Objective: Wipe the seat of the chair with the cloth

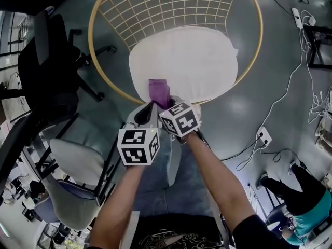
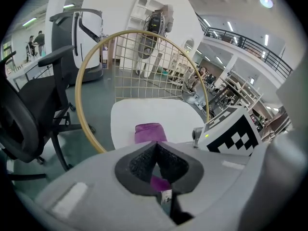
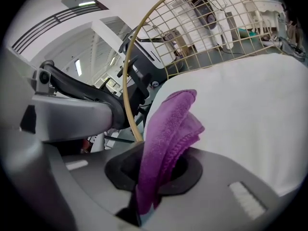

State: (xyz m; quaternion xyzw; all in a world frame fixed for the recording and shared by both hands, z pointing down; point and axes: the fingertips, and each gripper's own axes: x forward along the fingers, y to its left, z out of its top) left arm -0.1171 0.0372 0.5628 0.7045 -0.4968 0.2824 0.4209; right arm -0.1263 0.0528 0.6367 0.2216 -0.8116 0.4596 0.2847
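A round chair with a gold wire frame (image 1: 98,51) holds a white seat cushion (image 1: 197,61). A purple cloth (image 1: 158,91) stands folded at the cushion's near edge. My right gripper (image 1: 167,105) is shut on the cloth (image 3: 168,129), which rises from between its pads over the white cushion (image 3: 250,119). My left gripper (image 1: 153,107) sits right beside it, tip to tip. In the left gripper view the left gripper (image 2: 156,146) has its pads together with a purple scrap pinched low between them, and the rest of the cloth (image 2: 149,133) shows just past the tip on the cushion (image 2: 144,114).
A black office chair (image 1: 46,71) stands to the left of the round chair, and a grey chair (image 1: 72,165) sits nearer on my left. White cables and a power strip (image 1: 264,136) trail over the floor at right. A person (image 1: 306,201) is at the lower right.
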